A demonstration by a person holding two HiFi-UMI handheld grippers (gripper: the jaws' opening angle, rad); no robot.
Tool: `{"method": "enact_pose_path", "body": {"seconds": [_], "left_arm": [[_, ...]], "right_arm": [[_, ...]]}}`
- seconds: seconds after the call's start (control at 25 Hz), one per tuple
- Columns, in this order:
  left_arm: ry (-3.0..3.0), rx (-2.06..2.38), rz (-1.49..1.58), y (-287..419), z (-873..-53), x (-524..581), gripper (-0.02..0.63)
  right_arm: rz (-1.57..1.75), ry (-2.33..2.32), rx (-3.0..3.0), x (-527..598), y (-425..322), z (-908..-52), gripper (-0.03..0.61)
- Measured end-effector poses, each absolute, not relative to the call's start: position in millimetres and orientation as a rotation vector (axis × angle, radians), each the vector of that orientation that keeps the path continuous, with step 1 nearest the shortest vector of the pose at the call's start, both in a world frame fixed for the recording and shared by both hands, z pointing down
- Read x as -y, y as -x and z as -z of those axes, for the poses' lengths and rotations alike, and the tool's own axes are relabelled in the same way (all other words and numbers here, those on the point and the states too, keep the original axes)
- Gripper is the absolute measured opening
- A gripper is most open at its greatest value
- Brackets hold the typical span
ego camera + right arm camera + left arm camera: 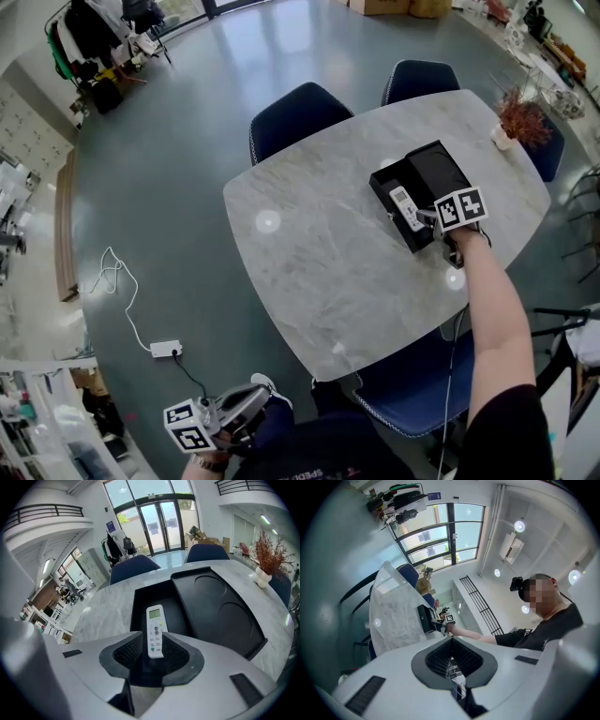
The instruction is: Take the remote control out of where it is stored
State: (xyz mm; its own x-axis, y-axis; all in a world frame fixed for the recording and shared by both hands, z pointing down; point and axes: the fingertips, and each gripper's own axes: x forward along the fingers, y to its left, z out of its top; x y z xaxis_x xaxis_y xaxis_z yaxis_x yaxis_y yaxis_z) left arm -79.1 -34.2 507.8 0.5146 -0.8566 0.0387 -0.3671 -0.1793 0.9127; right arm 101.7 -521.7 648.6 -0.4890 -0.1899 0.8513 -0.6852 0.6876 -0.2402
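The right gripper (153, 645) holds its fingers spread, not yet pinching, around the near end of the slim white plastic remote control (155, 620) lying in the open black rectangular box (179, 615); so shallow an end-pinch may let it slip. The left gripper (451, 657) keeps fingers pressed together

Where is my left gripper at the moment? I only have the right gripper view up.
Observer: The left gripper is off the table, low beside your body.
Operator: Is it holding anything?
Observer: No. The left gripper view shows its jaws together with nothing between them.
Operator: Is anything on the ground on that side?
Observer: A white power strip lies on the floor to your left, and its cable trails away from it.
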Motion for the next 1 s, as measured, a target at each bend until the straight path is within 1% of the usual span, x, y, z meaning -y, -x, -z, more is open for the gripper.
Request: {"method": "enact_pose_path", "body": {"seconds": [0.6,0.76,1.0], "left_arm": [[-1.691,1.095,0.645,84,-521,24,0.006],[-1.676,1.102,0.658,86,-524,22,0.006],[-1.662,1.109,0.664,86,-528,22,0.006]], "right_arm": [[-0.634,-0.564,1.814,533,-96,-689,0.133],[-0.687,-0.562,1.802,534,-93,-691,0.138],[-0.656,-0.535,1.756,538,-92,-697,0.147]]}}
